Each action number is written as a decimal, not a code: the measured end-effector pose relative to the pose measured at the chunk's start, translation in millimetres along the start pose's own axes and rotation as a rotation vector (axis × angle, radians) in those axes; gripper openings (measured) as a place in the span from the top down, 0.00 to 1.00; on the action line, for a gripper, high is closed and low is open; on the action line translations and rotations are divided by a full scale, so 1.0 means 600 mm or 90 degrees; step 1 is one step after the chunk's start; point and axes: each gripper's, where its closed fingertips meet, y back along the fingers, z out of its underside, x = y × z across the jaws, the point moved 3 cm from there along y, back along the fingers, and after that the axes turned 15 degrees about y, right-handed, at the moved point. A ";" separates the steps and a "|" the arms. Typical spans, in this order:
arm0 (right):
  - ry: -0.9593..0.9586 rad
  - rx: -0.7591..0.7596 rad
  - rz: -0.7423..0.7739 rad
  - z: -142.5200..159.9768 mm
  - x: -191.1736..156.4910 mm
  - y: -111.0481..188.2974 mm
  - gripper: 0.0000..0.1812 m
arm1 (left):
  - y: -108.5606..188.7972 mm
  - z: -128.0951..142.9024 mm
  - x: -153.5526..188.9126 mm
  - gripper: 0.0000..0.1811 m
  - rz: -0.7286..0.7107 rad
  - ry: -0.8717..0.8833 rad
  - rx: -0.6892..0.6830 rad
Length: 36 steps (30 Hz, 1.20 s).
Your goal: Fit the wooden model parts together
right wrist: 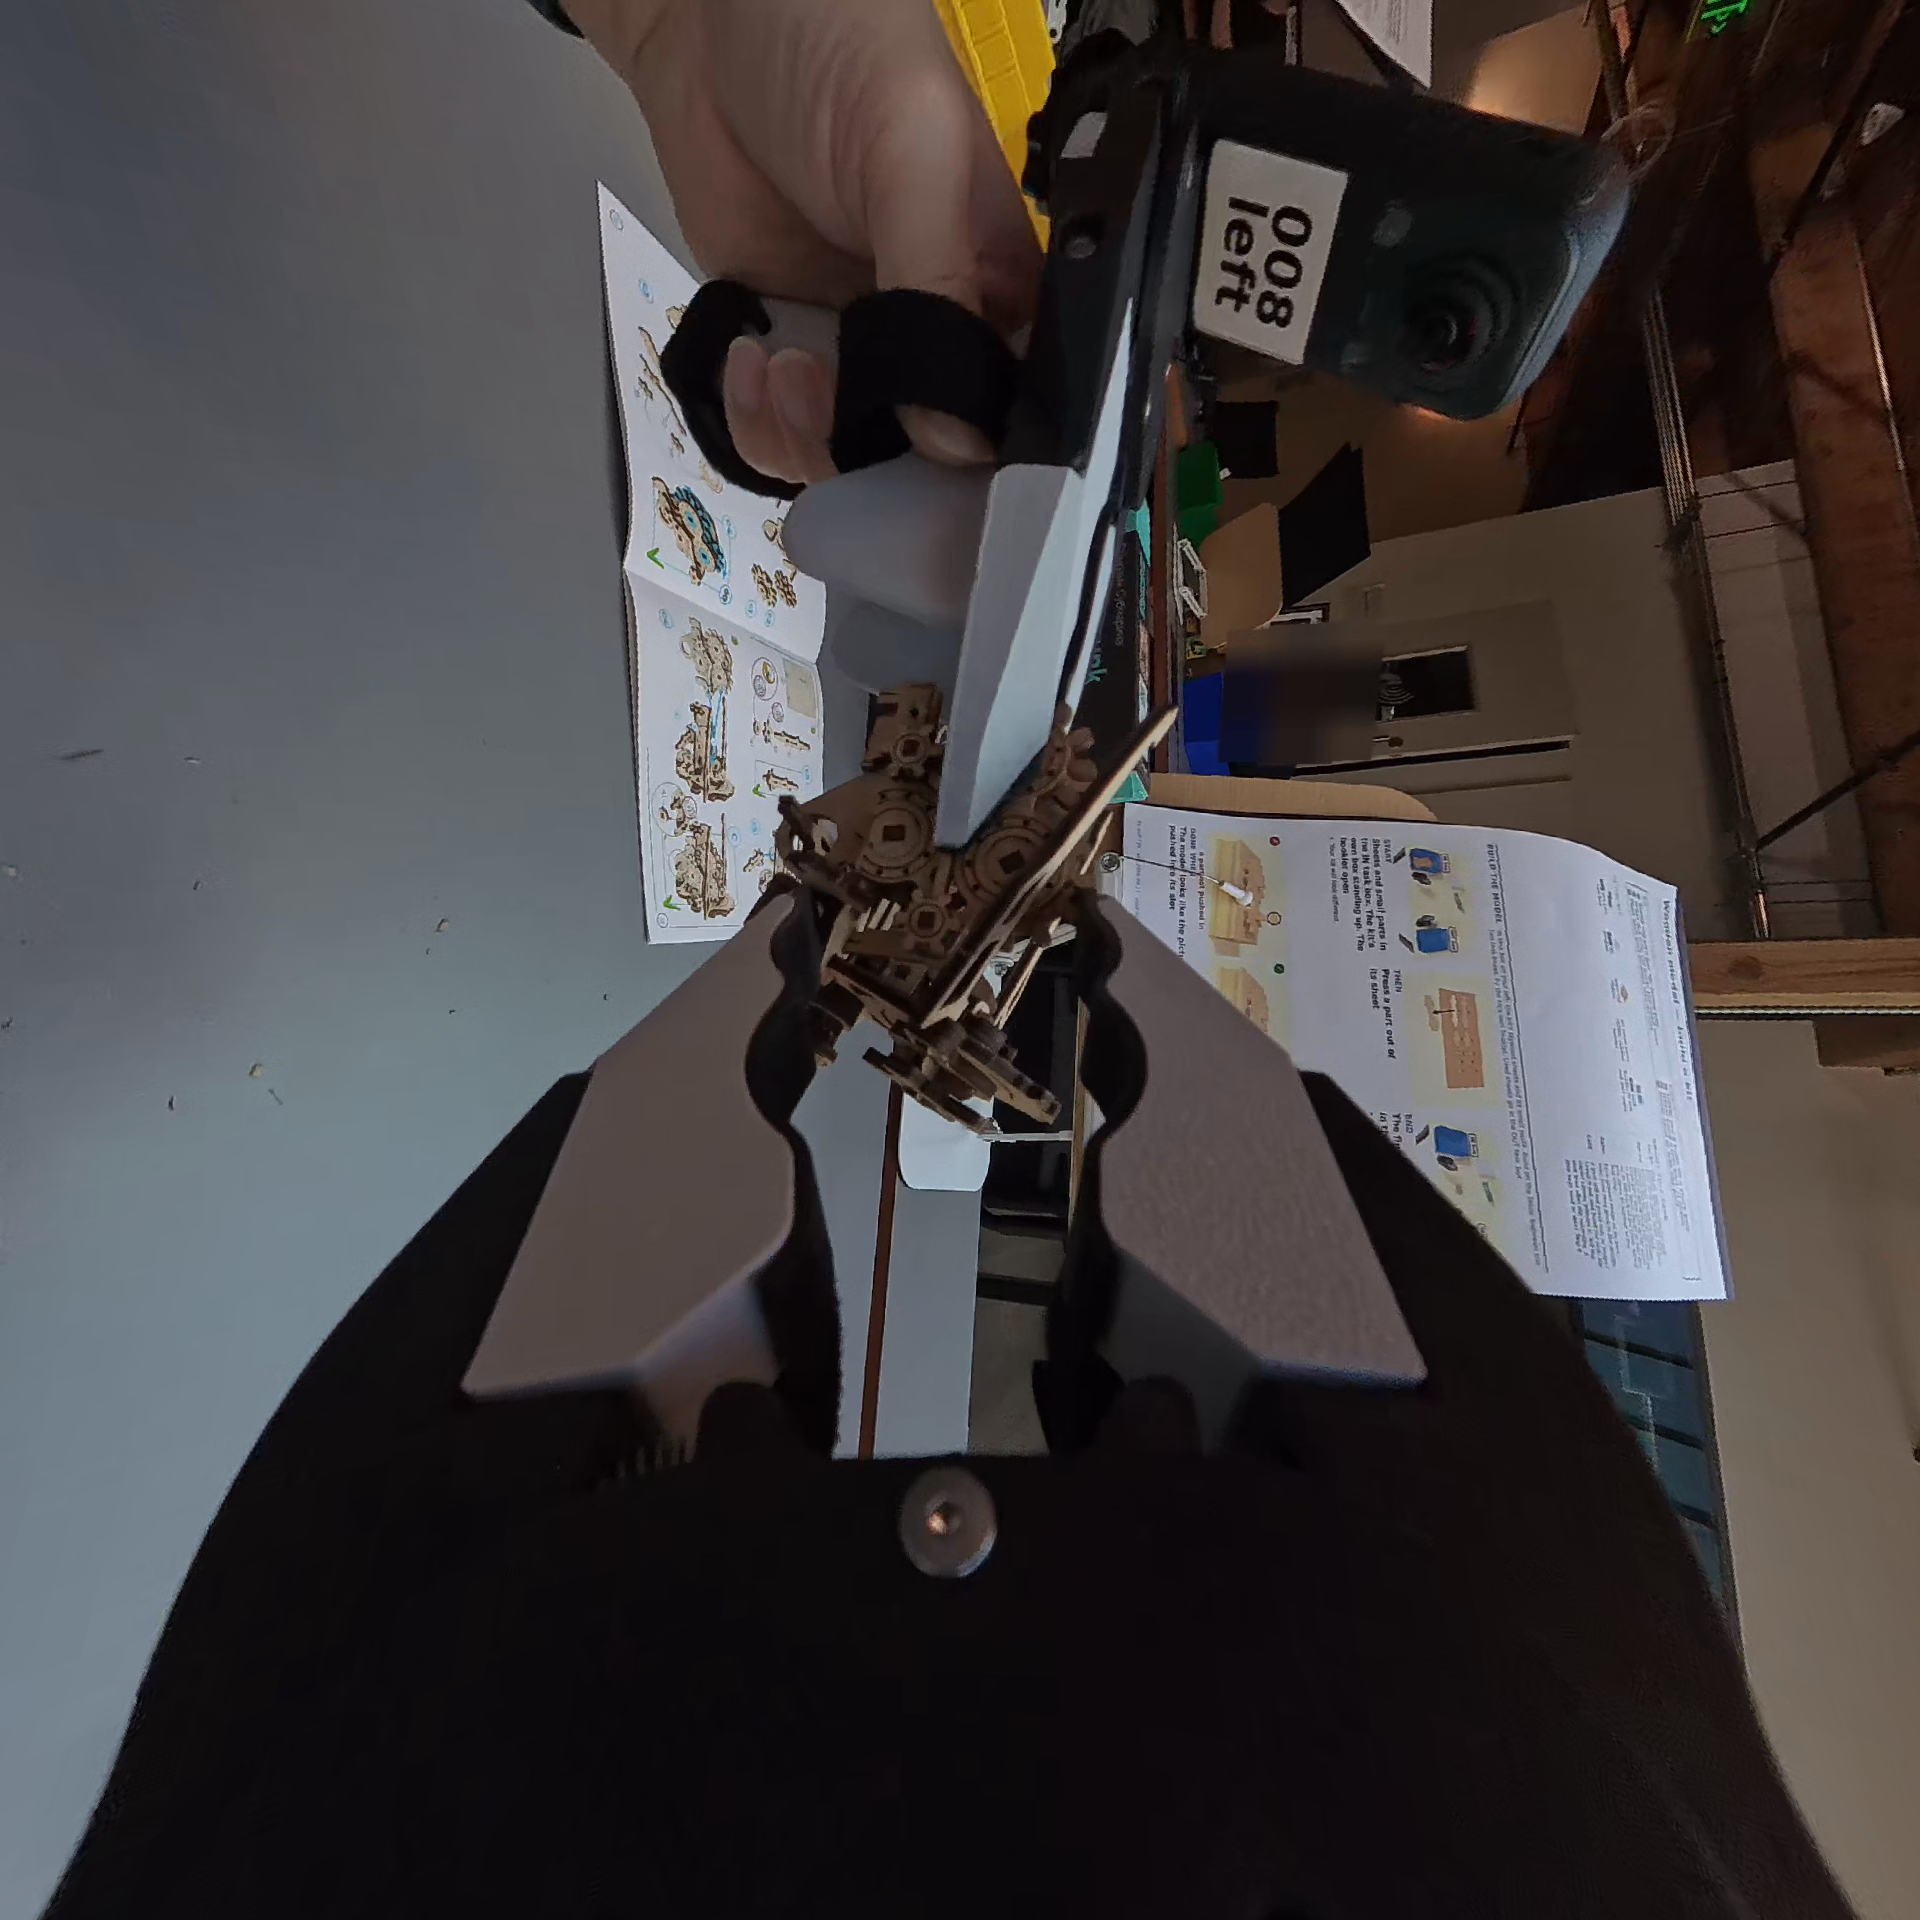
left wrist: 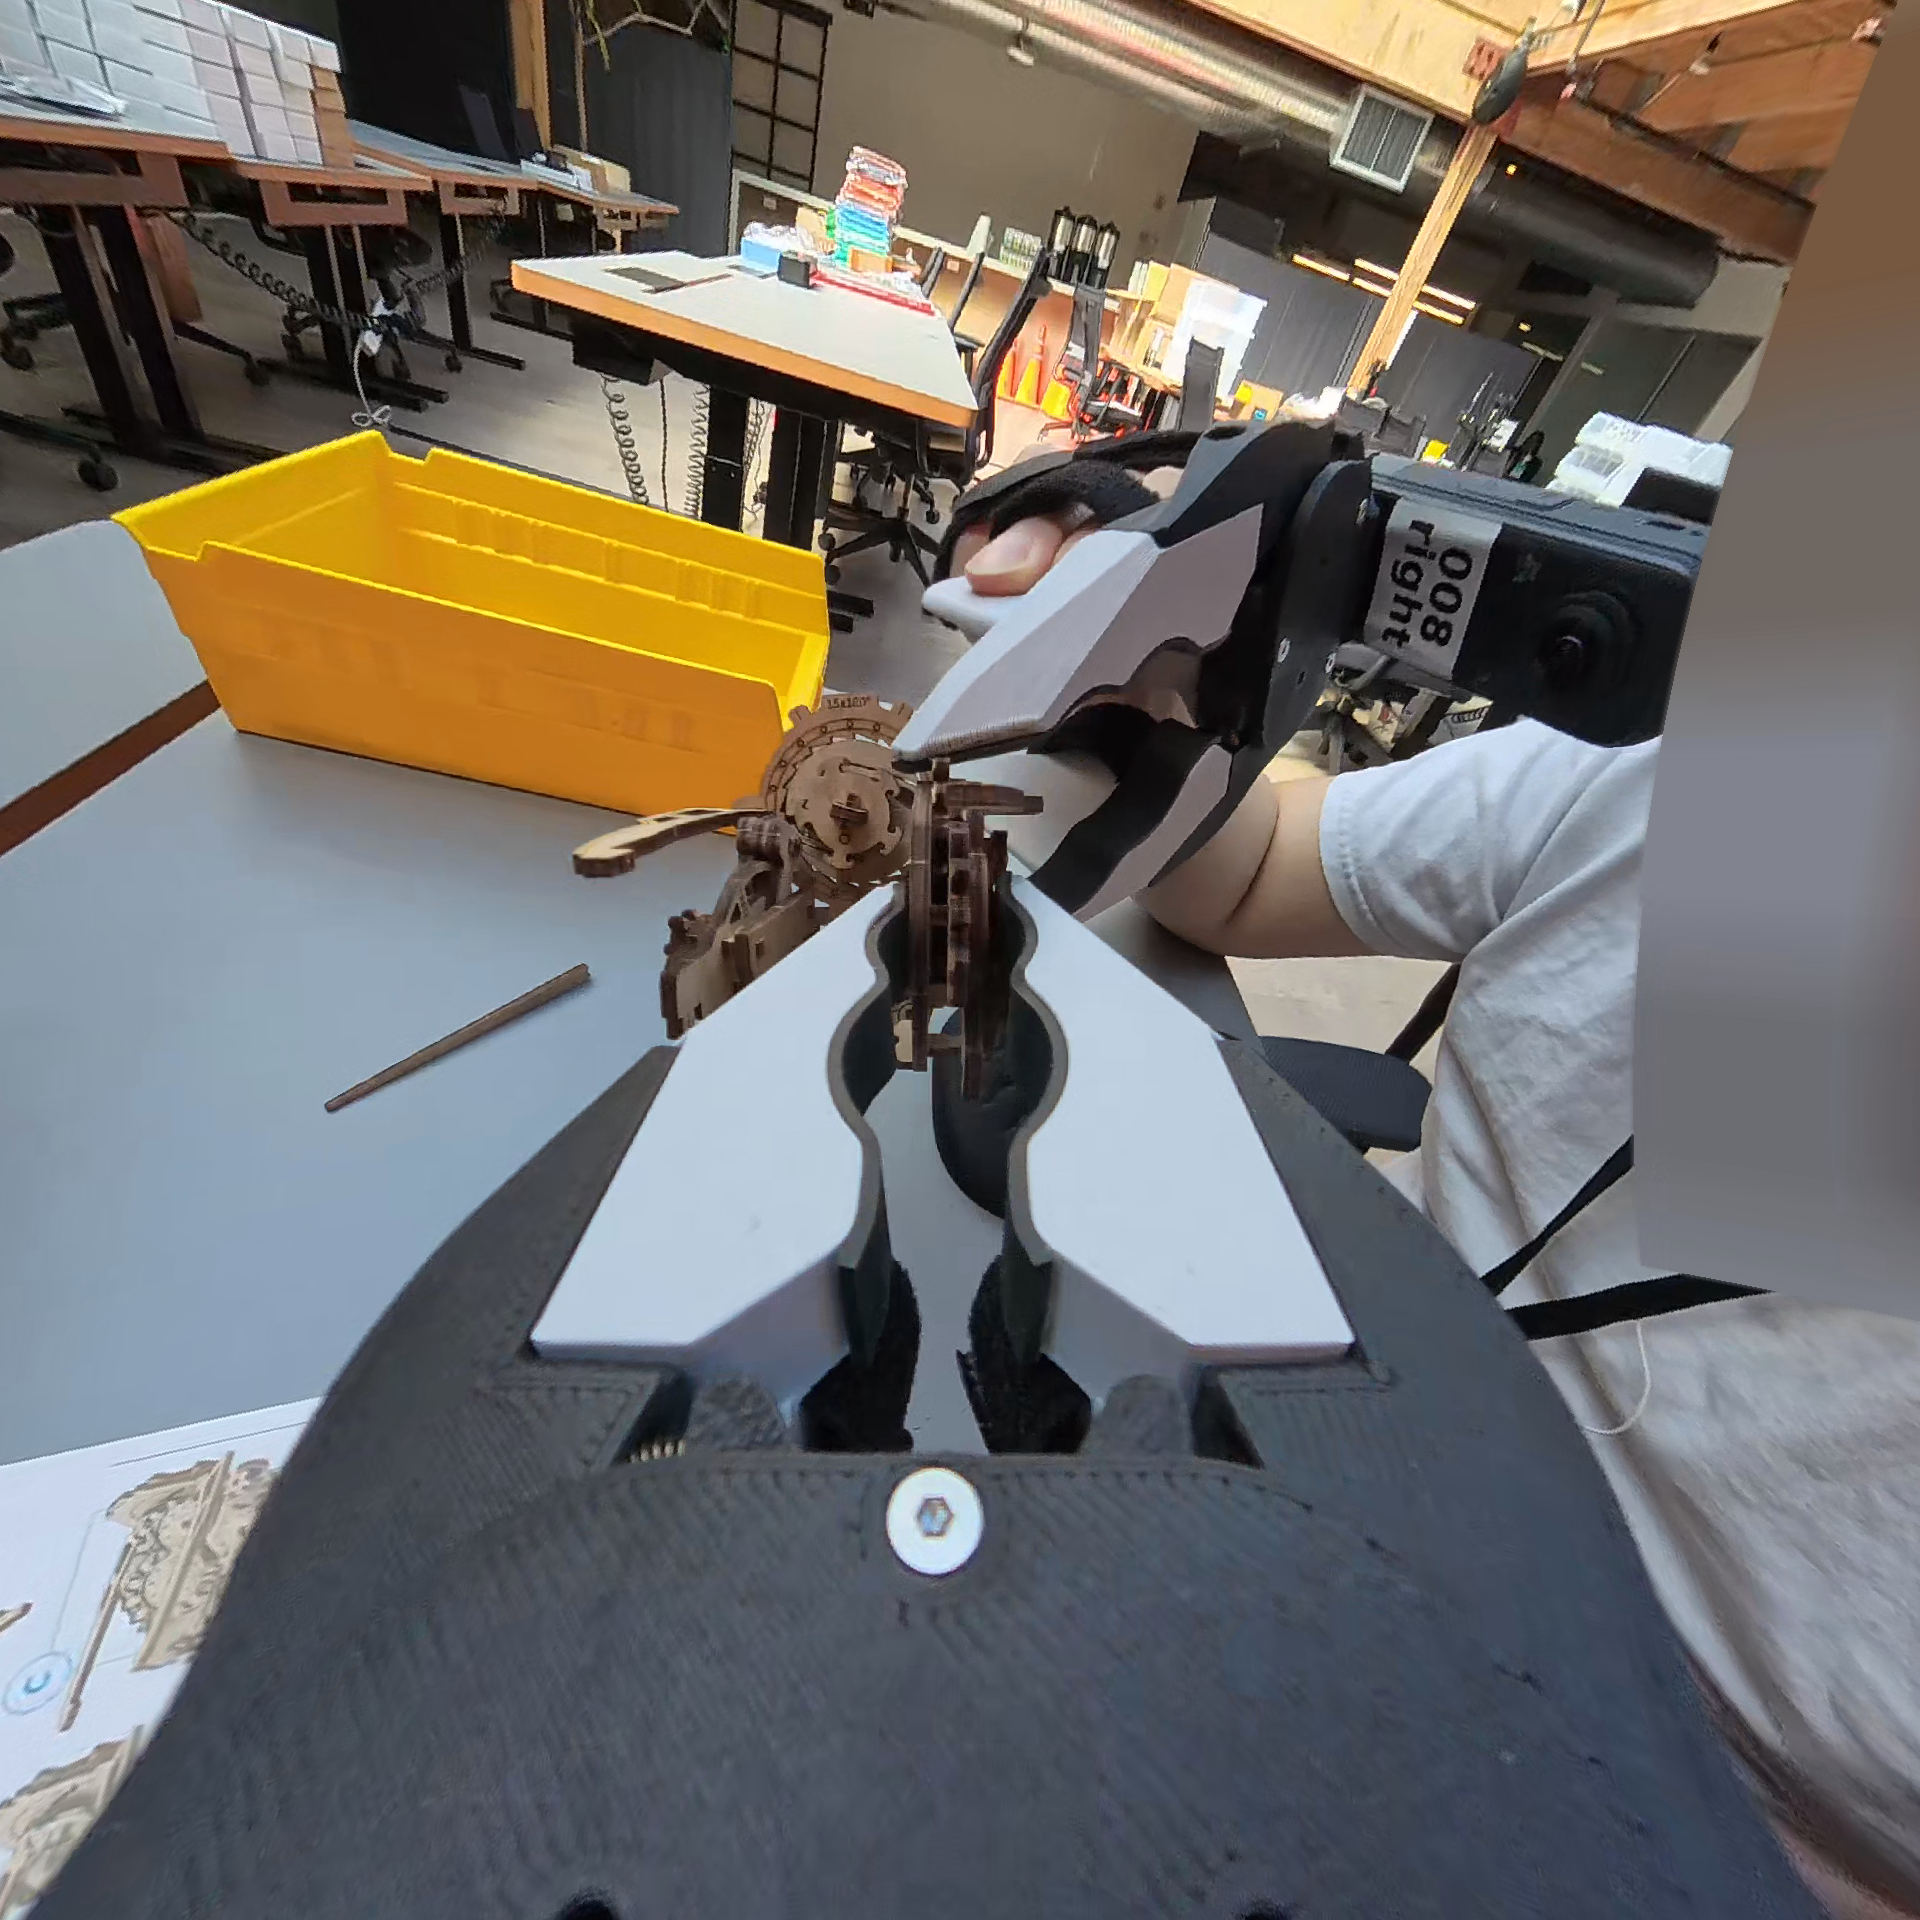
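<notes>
Left wrist view: both hand-held grippers on the wooden gear model [left wrist: 831,831].
Left hand-held gripper [left wrist: 951,914] grasps it; right hand-held gripper [left wrist: 914,753] pinches its top edge. Uneven squeezing could snap thin gears.

A workshop-like open workspace: rows of desks [left wrist: 748,322] across the upper frame, stacked boxes [left wrist: 197,73] upper left, bare ducting [left wrist: 1299,114] and wooden beams [left wrist: 1423,239] overhead.

Bin [left wrist: 488,634]: yellow plastic, sat on grey table [left wrist: 260,935], far side.
Booklet [right wrist: 717,665]: lay open flat on table, pictured assembly steps.
Printed sheet [right wrist: 1455,1049]: white, hung past table edge.
Background: desks, office chairs.
</notes>
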 end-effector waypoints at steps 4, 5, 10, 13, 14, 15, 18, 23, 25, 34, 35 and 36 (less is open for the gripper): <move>-0.006 0.027 0.014 -0.002 -0.001 -0.003 0.73 | 0.004 0.001 -0.002 0.93 0.005 0.037 -0.015; -0.005 0.032 0.016 -0.002 -0.003 -0.005 0.73 | 0.006 0.003 -0.003 0.93 0.001 0.044 -0.022; -0.052 0.097 0.022 -0.007 -0.016 -0.012 0.74 | 0.012 0.019 -0.017 0.93 0.030 0.141 -0.024; -0.107 0.126 0.009 -0.021 -0.045 -0.020 0.76 | 0.018 0.055 -0.026 0.93 0.054 0.208 -0.027; -0.111 0.127 0.000 -0.026 -0.061 -0.025 0.76 | 0.018 0.072 -0.031 0.93 0.050 0.228 -0.032; -0.112 0.132 -0.009 -0.032 -0.077 -0.030 0.75 | 0.019 0.090 -0.036 0.93 0.048 0.249 -0.038; -0.129 0.152 -0.034 -0.049 -0.117 -0.047 0.75 | 0.023 0.134 -0.051 0.93 0.041 0.329 -0.050; -0.206 0.194 -0.053 -0.060 -0.135 -0.063 0.72 | 0.039 0.166 -0.062 0.93 0.045 0.417 -0.033; -0.231 0.207 -0.069 -0.059 -0.140 -0.067 0.72 | 0.041 0.172 -0.064 0.93 0.043 0.420 -0.037; -0.253 0.217 -0.126 -0.055 -0.173 -0.081 0.71 | 0.042 0.188 -0.077 0.93 0.053 0.437 -0.053; -0.256 0.216 -0.129 -0.054 -0.175 -0.083 0.71 | 0.043 0.190 -0.078 0.93 0.054 0.437 -0.055; -0.258 0.213 -0.134 -0.053 -0.178 -0.086 0.71 | 0.043 0.190 -0.078 0.93 0.057 0.440 -0.055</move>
